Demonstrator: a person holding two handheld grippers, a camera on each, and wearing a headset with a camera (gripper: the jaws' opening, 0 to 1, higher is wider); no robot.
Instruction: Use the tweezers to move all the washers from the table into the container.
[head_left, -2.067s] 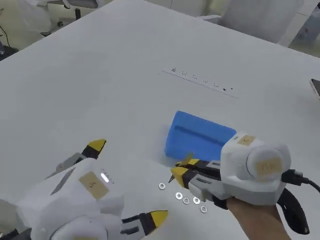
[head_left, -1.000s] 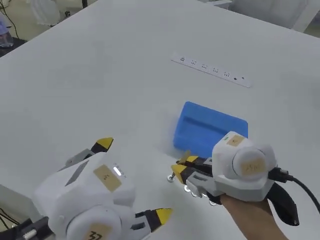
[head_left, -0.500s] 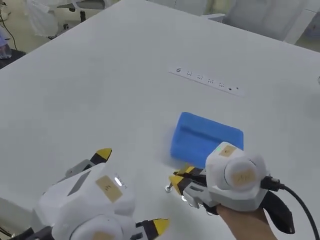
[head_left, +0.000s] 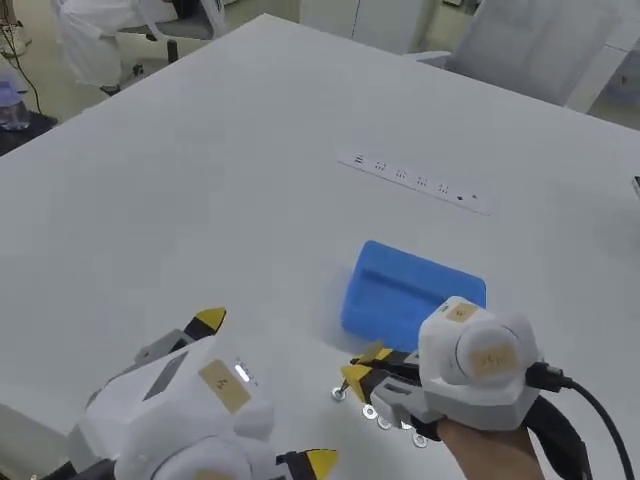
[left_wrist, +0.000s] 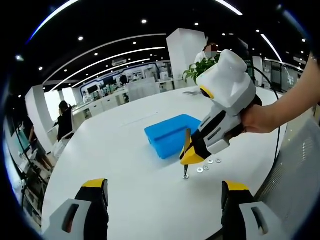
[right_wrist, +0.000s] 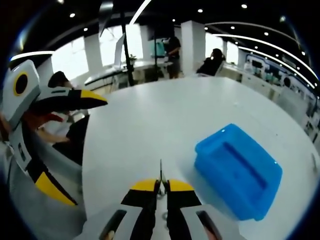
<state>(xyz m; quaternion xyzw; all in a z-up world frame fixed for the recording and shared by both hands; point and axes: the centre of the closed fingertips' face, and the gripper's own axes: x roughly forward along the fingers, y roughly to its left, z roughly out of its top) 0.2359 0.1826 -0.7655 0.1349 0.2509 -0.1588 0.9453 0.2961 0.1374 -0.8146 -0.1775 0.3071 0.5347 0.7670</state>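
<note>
Blue rect. container (head_left: 400, 285) flat on desk (head_left: 200, 180). Few small silver washers (head_left: 371, 411) in row just beside it; tweezers (right_wrist: 160, 171) tip down at end washer.

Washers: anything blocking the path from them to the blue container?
Nothing visible. The washers lie on the table beside the container, with only open tabletop between them. The right tongs are shut on the tweezers, whose tip is down at one of the washers.
</note>
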